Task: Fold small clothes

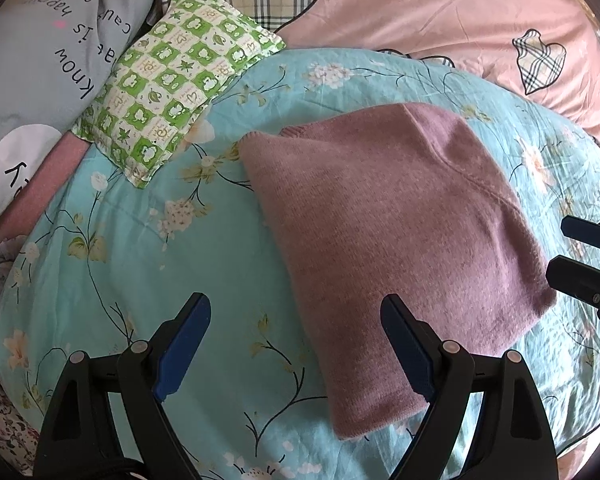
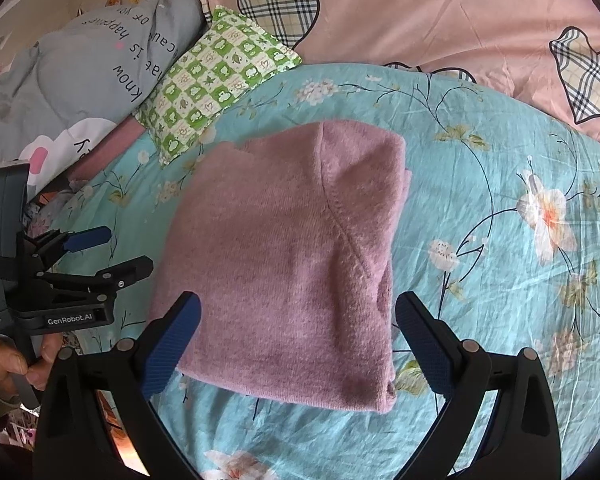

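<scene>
A mauve knitted garment (image 1: 384, 240) lies folded into a compact rectangle on the turquoise floral bedspread (image 1: 140, 248). It also shows in the right wrist view (image 2: 284, 264). My left gripper (image 1: 296, 316) is open and empty, hovering over the garment's near left edge; it also shows at the left of the right wrist view (image 2: 128, 250). My right gripper (image 2: 298, 316) is open and empty, above the garment's near edge; it also shows at the right edge of the left wrist view (image 1: 560, 246).
A green checked pillow (image 1: 172, 80) lies at the back left. A grey printed quilt (image 1: 40, 52) is bunched beyond it. A pink quilt with plaid hearts (image 1: 440, 12) covers the back of the bed.
</scene>
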A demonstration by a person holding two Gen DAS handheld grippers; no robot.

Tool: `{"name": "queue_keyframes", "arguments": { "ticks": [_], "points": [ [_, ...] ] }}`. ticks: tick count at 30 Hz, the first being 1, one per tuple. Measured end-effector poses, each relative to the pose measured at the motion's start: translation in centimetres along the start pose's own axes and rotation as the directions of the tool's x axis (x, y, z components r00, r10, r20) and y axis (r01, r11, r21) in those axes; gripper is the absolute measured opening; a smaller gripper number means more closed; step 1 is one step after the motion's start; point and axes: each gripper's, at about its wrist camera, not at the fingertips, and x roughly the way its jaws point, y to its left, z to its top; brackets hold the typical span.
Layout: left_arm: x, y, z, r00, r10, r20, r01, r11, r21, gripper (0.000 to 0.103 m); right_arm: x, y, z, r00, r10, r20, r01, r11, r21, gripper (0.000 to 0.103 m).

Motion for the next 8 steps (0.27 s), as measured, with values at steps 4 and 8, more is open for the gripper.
{"name": "queue_keyframes", "arguments": {
  "ticks": [4,8],
  "points": [
    [-0.17,0.18,-0.15,1.0,0.004,0.001,-0.004,1.0,-0.01,0.087,0.0,-0.01,0.35,1.0,0.003,0.005,-0.003,1.0,0.007,0.098],
    [-0.31,0.49,-0.24,1.0,0.006,0.002,-0.006,1.0,-0.019,0.087,0.18,0.28,0.44,1.0,0.002,0.003,-0.002,1.0,0.001,0.098]
  ]
}}
